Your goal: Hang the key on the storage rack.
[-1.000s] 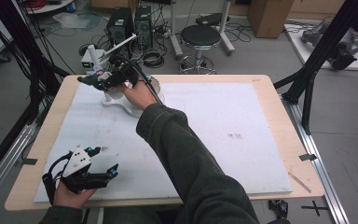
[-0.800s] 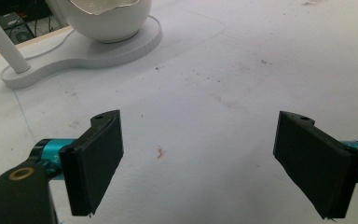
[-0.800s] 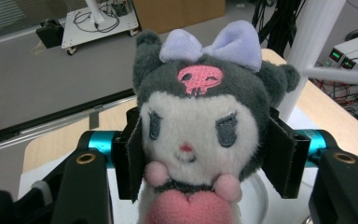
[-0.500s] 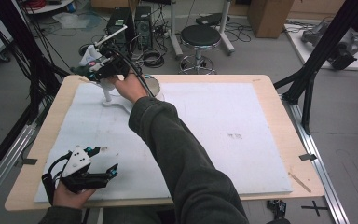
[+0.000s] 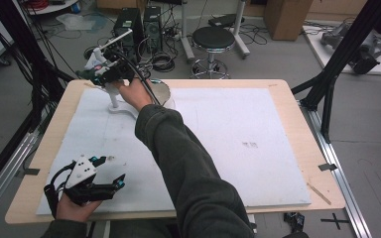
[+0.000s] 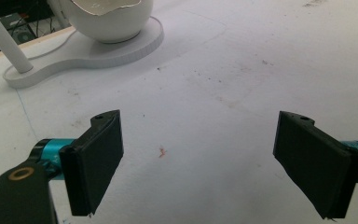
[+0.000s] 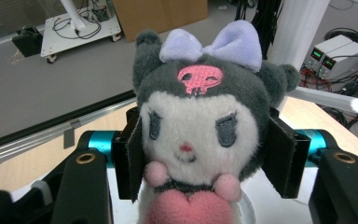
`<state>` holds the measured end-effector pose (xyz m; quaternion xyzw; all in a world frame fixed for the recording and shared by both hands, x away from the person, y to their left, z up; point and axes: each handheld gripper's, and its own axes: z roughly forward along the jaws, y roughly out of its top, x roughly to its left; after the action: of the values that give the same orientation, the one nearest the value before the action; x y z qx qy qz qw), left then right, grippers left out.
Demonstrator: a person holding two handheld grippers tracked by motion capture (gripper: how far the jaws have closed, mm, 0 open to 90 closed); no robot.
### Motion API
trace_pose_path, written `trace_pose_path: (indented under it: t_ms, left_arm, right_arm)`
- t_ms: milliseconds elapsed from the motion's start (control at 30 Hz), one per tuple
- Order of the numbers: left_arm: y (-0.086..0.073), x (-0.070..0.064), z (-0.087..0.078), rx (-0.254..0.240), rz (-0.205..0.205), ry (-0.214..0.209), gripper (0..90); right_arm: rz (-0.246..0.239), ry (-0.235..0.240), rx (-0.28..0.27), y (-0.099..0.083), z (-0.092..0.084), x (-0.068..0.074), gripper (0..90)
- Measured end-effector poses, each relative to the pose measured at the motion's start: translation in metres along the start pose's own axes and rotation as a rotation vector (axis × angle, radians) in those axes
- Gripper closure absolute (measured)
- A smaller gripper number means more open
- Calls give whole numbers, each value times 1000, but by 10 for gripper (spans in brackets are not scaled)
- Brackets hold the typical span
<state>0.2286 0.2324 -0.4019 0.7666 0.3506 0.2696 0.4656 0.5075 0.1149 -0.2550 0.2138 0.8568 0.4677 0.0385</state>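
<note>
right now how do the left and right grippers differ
The left gripper has its jaws wide apart with nothing between them; the right gripper has its jaws shut on a plush toy. The left gripper sits low at the near edge of the table; the right gripper is raised at the far left corner. Both have black jaws and teal fittings.

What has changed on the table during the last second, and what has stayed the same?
The right gripper, shut on the plush toy, moved toward the table's far left corner, beyond the white stand, and the arm stretched farther out. It has kept hold of the toy. The left gripper stayed open and at rest near the front left edge, and the stand did not move.
</note>
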Motion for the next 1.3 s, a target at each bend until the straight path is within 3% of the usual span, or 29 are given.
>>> trace_pose_path:
  t_ms: [500,1300]
  left_arm:
    - [0,0,-1,3,3,0,163]
    - [1,0,0,4,3,0,163]
  right_arm:
    - [16,-4,26,-9,7,-2,399]
    - [41,-26,62,-30,0,-14,398]
